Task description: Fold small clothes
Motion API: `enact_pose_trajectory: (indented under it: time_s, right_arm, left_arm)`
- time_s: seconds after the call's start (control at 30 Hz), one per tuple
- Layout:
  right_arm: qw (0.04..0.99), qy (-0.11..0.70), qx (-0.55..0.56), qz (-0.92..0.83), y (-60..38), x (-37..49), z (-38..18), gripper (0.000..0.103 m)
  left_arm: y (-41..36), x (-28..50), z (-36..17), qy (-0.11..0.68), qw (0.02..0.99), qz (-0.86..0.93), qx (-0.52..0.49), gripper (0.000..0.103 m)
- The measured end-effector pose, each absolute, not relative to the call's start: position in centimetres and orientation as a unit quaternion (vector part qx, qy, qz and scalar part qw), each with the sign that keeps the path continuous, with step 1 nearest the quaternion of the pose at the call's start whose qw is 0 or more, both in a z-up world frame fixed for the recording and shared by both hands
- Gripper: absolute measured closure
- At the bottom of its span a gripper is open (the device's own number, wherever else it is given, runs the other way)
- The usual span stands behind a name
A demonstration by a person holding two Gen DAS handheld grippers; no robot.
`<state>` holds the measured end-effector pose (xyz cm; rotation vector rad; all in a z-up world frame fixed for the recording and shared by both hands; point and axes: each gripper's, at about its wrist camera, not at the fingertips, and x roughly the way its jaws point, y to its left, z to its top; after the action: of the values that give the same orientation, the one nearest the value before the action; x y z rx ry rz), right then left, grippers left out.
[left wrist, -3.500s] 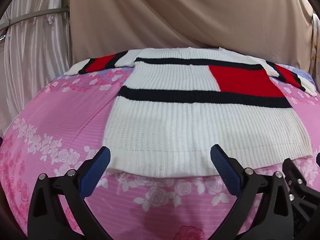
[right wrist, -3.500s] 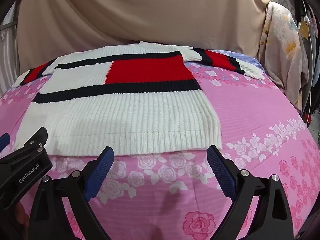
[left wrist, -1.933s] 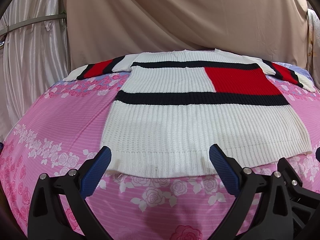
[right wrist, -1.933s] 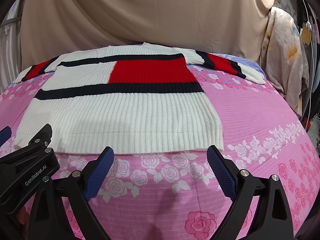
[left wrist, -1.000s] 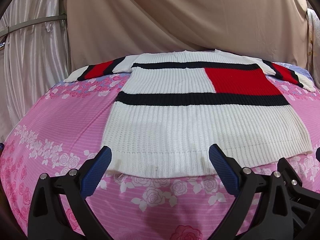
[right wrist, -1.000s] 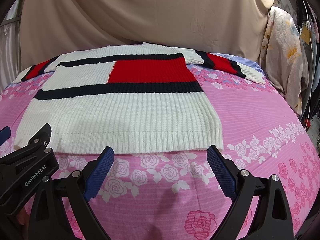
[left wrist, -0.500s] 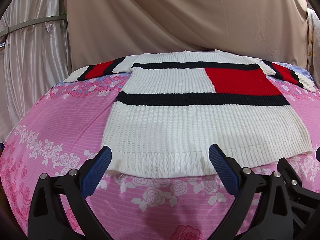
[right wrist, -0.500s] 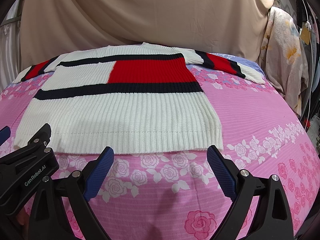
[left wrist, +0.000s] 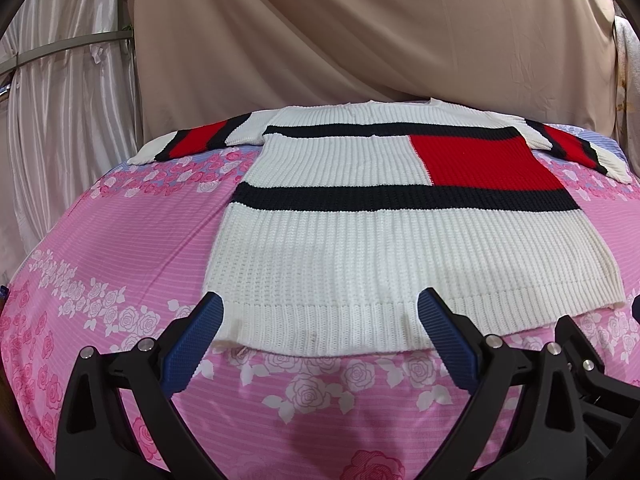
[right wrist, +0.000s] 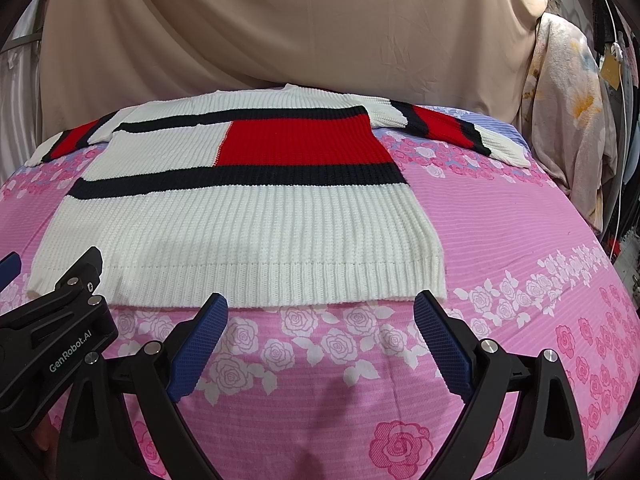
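Knit sweater (left wrist: 360,240) lay flat on pink bedsheet (left wrist: 120,240), hem just ahead of both jaws. Left gripper (left wrist: 320,320) and right gripper (right wrist: 320,316) stood wide, empty. Looked soft, floppy, fairly thick; best pinched at hem corners

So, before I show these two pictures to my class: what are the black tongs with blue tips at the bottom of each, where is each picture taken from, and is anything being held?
There is no robot here. A person holds a two-finger gripper in each hand, and a wide-angle camera on each looks forward along its fingers. One picture comes from the left gripper, the other from the right gripper. The blue parts are the finger pads. Both grippers are open and hold nothing.

On a bed with a pink rose-print sheet lies a knitted sweater, flat, sleeves spread: white with dark stripes and a red panel. Both grippers sit just short of its hem. Beige curtains hang behind. The black piece at the right picture's left edge is the left gripper.
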<state>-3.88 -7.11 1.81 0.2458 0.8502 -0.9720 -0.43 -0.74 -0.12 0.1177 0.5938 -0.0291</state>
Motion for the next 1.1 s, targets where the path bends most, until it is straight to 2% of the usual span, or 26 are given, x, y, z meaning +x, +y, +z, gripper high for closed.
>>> enact_pose_trajectory:
  time_s: [0.4, 0.57, 0.73, 0.9, 1.07, 1.1]
  right_arm:
    - [0.792, 0.395, 0.116, -0.451, -7.1, -3.8, 1.7, 0.011]
    - [0.798, 0.393, 0.152, -0.431, -9.8, -5.0, 2.2, 0.011]
    - [0.781, 0.359, 0.243, -0.45, -20.1, -9.2, 4.6, 0.011]
    - [0.744, 0.325, 0.319, -0.49, -34.4, -13.9, 5.6, 0.011]
    - [0.71, 0.287, 0.388, -0.512, -47.5, -16.6, 4.1, 0.011]
    - [0.7, 0.288, 0.393, -0.522, -49.8, -16.8, 3.5, 0.015]
  left_arm:
    - [-0.7, -0.4, -0.1, 0.294, 0.954, -0.016, 0.057, 0.008]
    - [-0.1, 0.2, 0.7, 0.302, 0.951, -0.051, 0.048, 0.006]
    - [1.4, 2.1, 3.5, 0.288, 0.954, -0.073, 0.039, 0.005]
    - [2.8, 5.6, 5.0, 0.292, 0.951, -0.103, 0.009, 0.005]
    - [3.6, 9.7, 5.5, 0.295, 0.951, -0.09, 0.007, 0.005]
    - [3.8, 10.6, 5.5, 0.303, 0.949, -0.088, 0.005, 0.005]
